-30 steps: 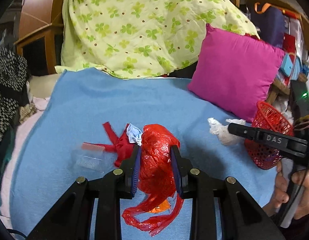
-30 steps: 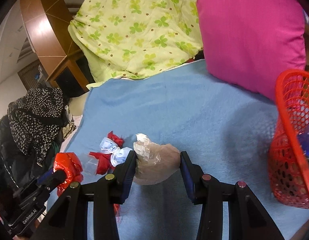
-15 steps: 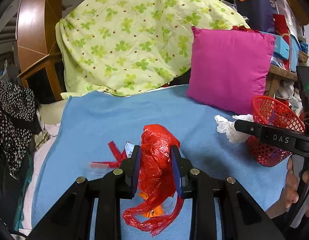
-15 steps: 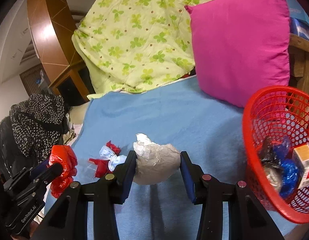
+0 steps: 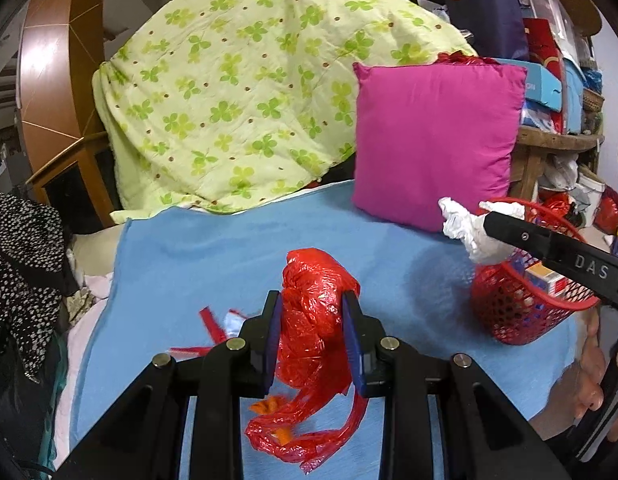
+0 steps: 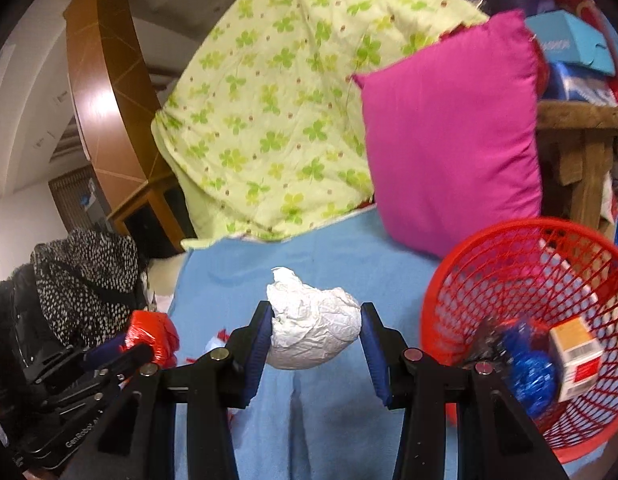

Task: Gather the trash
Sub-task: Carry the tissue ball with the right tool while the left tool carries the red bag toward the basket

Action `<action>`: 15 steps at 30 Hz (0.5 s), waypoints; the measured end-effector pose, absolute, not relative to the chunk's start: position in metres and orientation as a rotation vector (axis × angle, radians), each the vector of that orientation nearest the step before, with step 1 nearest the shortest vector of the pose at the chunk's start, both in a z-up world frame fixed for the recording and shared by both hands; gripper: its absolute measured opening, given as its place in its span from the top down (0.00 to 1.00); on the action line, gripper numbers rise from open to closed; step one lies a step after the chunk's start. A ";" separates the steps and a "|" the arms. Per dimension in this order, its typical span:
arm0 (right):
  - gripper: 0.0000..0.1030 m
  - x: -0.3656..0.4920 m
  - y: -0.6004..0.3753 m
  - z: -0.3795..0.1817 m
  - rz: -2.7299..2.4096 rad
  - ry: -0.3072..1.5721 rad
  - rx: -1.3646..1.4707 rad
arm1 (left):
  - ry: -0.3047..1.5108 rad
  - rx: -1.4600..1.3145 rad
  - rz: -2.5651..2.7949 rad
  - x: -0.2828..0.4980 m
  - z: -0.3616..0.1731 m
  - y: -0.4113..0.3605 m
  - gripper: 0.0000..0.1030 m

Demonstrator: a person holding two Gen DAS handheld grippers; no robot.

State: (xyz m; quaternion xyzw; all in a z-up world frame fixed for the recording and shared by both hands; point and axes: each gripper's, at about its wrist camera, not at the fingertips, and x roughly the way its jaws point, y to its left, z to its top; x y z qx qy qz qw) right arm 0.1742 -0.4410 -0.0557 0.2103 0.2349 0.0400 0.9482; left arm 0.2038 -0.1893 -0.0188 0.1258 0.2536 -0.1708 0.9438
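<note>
My left gripper (image 5: 311, 312) is shut on a crumpled red plastic bag (image 5: 315, 320), whose handles dangle below the fingers above the blue blanket (image 5: 213, 256). My right gripper (image 6: 315, 320) is shut on a crumpled white paper ball (image 6: 313, 330), held above the blanket just left of the red mesh basket (image 6: 469, 276). In the left wrist view the right gripper with the white paper ball (image 5: 467, 228) hangs by the basket's (image 5: 513, 312) rim. The basket holds a small box (image 6: 575, 358) and blue wrappers (image 6: 529, 372). Red and white scraps (image 5: 217, 328) lie on the blanket behind the left fingers.
A magenta pillow (image 5: 433, 140) and a green clover quilt (image 5: 249, 92) stand at the back of the bed. A black dotted garment (image 5: 21, 272) lies at the left. Cluttered shelves (image 5: 549, 60) rise behind the basket. A hand (image 5: 593, 376) holds the right gripper.
Both grippers have risen with their loads and moved toward the red basket. The scraps on the blanket have dropped behind the left fingers. The basket's inside now shows in the right wrist view.
</note>
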 end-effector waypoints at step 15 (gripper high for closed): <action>0.54 0.123 -0.547 -0.050 -0.156 0.368 0.550 | 0.571 0.178 -0.716 0.204 0.010 -0.301 0.70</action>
